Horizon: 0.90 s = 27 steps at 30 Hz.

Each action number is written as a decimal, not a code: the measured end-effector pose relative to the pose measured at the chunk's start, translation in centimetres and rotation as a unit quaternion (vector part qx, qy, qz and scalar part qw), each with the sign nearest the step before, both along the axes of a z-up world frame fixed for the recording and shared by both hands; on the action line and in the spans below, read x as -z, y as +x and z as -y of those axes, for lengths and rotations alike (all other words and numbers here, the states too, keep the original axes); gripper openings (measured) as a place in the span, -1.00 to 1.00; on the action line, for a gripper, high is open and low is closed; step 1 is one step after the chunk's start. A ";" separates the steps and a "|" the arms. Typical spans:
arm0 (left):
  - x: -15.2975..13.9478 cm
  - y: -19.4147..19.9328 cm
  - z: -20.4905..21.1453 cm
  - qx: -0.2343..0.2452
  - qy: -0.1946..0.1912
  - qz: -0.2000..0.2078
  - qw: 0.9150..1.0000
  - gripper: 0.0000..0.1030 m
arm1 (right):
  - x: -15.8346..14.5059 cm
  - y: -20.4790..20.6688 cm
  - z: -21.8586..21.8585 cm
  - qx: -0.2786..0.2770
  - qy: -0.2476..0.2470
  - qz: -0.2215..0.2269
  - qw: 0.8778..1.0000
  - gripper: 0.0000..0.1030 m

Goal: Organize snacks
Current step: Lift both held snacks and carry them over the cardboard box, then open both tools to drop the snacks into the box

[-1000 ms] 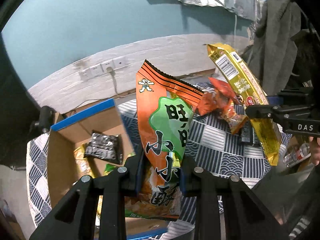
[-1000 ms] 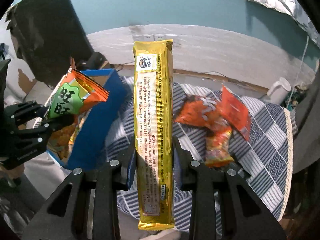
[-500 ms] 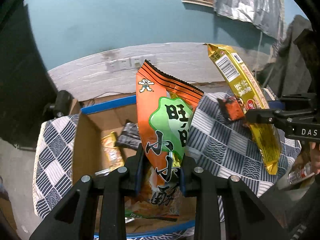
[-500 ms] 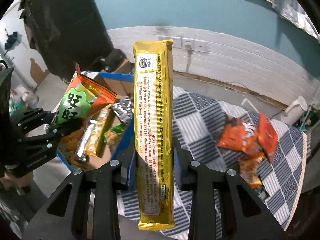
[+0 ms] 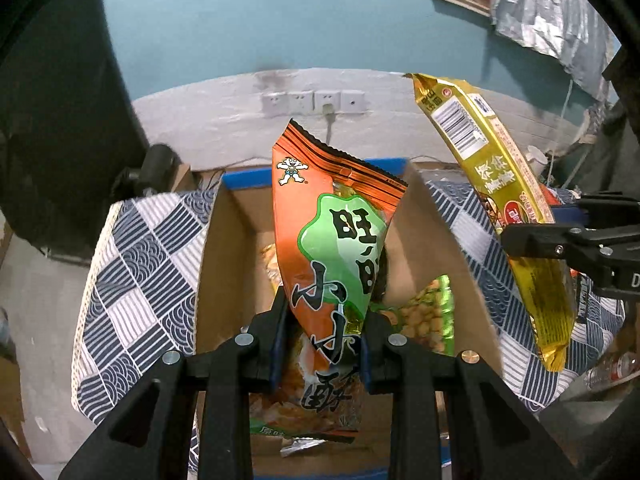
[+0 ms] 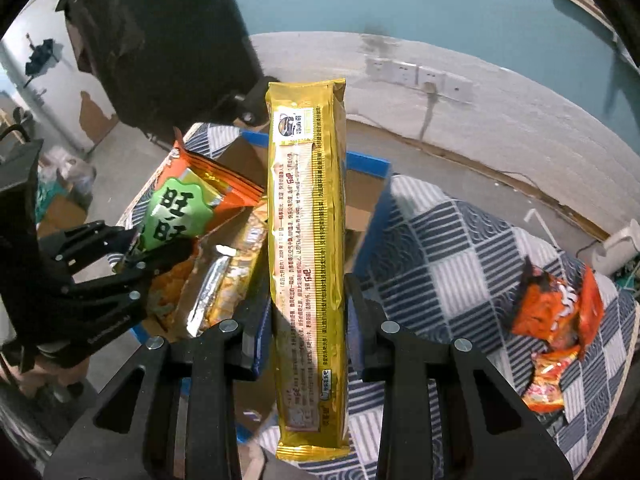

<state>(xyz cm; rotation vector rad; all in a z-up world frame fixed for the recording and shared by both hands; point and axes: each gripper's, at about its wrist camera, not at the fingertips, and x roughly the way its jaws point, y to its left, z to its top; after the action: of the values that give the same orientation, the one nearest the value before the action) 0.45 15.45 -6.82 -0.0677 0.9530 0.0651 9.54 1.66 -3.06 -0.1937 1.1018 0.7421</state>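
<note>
Gold packet (image 6: 307, 264) upright, lengthwise

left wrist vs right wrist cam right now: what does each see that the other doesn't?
Left wrist only: a green snack bag lying in the box, and the gold packet's front with its barcode.

Right wrist only: loose orange snack packs on the checked cloth, a silver-edged packet in the box, and the gold packet's back text.

Both: the cardboard box, the orange bag clamped in the left gripper, and the gold packet clamped in the right gripper.
</note>
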 end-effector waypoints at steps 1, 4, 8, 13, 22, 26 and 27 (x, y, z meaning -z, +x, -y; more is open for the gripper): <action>0.3 0.0 -0.3 -0.002 -0.001 -0.003 1.000 -0.44 | 0.2 0.0 -0.5 -0.003 -0.001 -0.002 1.000 -0.42; 1.4 0.2 -1.4 -0.014 -0.005 -0.014 1.000 -0.44 | 0.6 0.2 -1.9 -0.007 0.002 -0.015 1.000 -0.42; 2.4 0.2 -2.6 -0.029 -0.013 -0.025 0.999 -0.44 | 1.1 0.5 -3.4 -0.013 0.005 -0.027 1.000 -0.42; 3.3 -0.1 -3.9 -0.044 -0.021 -0.038 0.998 -0.42 | 1.8 0.3 -5.0 -0.023 0.006 -0.035 0.999 -0.42; 3.0 -0.4 -3.7 -0.047 -0.004 -0.027 0.999 0.27 | 2.0 0.2 -5.7 -0.021 0.008 -0.040 0.999 -0.37; 2.4 -0.4 -3.3 -0.043 0.000 -0.021 0.999 0.33 | 1.7 0.1 -5.2 -0.016 0.003 -0.028 0.999 -0.09; 2.3 -0.4 -3.1 -0.042 0.003 -0.019 0.999 0.34 | 1.6 0.1 -5.1 -0.014 0.001 -0.025 1.000 -0.05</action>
<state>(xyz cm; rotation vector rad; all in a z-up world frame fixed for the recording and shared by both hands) 0.09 18.57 -9.09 -0.1007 0.9882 0.1464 9.66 6.76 -4.65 -0.1897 1.1477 0.7758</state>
